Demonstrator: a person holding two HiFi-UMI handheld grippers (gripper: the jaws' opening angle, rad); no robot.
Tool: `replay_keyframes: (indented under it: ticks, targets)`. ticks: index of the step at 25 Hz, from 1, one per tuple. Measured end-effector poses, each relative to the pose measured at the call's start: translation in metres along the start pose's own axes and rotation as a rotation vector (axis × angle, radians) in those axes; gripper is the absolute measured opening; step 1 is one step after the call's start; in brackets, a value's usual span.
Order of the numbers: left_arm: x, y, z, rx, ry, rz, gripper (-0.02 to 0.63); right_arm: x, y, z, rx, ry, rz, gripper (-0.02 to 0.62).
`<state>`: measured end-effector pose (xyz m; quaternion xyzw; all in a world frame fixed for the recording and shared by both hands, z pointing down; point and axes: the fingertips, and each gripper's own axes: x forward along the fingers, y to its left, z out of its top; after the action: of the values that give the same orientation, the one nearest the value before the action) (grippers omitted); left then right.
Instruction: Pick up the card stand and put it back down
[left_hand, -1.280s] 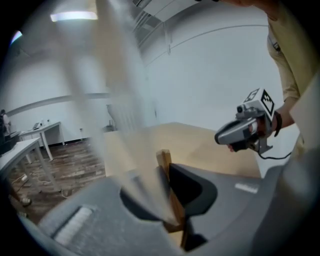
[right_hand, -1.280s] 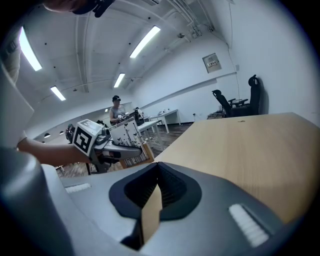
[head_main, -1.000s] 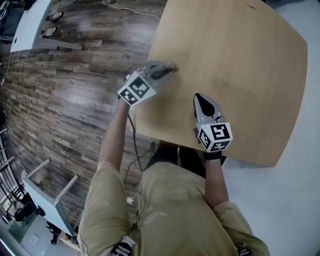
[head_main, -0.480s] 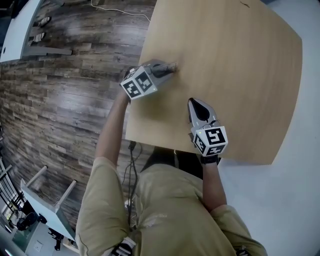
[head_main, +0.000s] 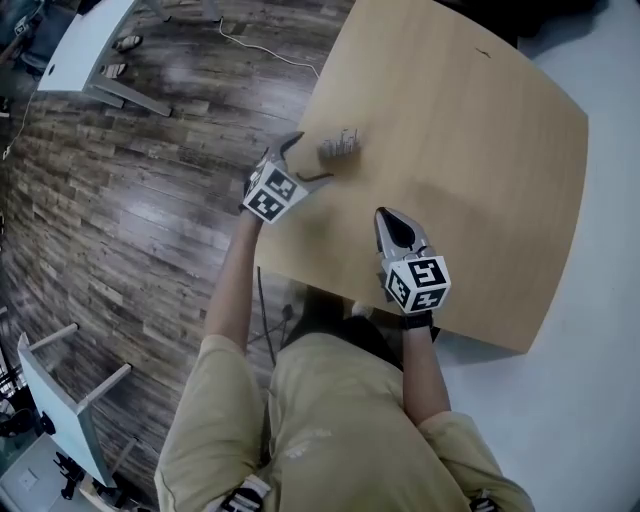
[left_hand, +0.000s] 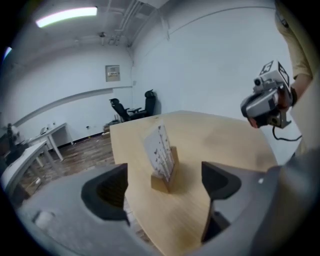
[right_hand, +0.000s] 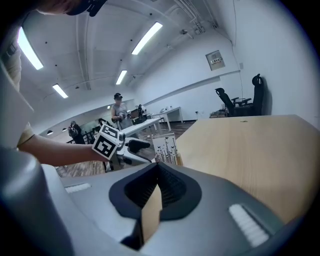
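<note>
A person stands at a pale wooden bench with a gripper in each hand. The card stand, a small wooden block with a white printed card upright in its slot, sits on the bench near its left edge. The left gripper is just short of it, jaws opening wide, with the stand ahead between them and untouched. The right gripper hovers nearer the person, jaws together and empty. The stand looks light and rigid, though the thin card would probably bend. The wooden base seems the safest place to grip, low down so it stays upright.
</note>
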<state>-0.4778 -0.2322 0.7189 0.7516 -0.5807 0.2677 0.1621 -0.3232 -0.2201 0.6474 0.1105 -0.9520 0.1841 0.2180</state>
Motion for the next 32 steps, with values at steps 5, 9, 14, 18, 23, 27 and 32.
replay_keyframes:
  ticks: [5,9,14,18,23,27,32]
  targets:
    - [-0.078,-0.063,0.026,-0.066,-0.038,0.141,0.343,-0.054,0.025,0.006,-0.026,-0.056,0.032,0.005]
    - [-0.12,-0.106,0.067,-0.095,-0.113,0.245,0.262,-0.09,0.04,0.017,-0.044,-0.142,0.053,0.005]
    - [-0.147,-0.169,0.102,-0.142,-0.194,0.336,0.174,-0.134,0.053,0.007,-0.073,-0.176,0.078,0.005]
    - [-0.167,-0.224,0.122,-0.133,-0.251,0.393,0.124,-0.17,0.058,0.003,-0.092,-0.216,0.082,0.005]
    - [-0.198,-0.263,0.146,-0.163,-0.34,0.459,0.077,-0.206,0.07,0.025,-0.161,-0.302,0.08,0.005]
    - [-0.222,-0.279,0.157,-0.195,-0.42,0.548,0.015,-0.229,0.078,0.035,-0.193,-0.349,0.069,0.005]
    - [-0.231,-0.287,0.147,-0.231,-0.448,0.637,0.002,-0.237,0.075,0.029,-0.243,-0.329,0.019,0.005]
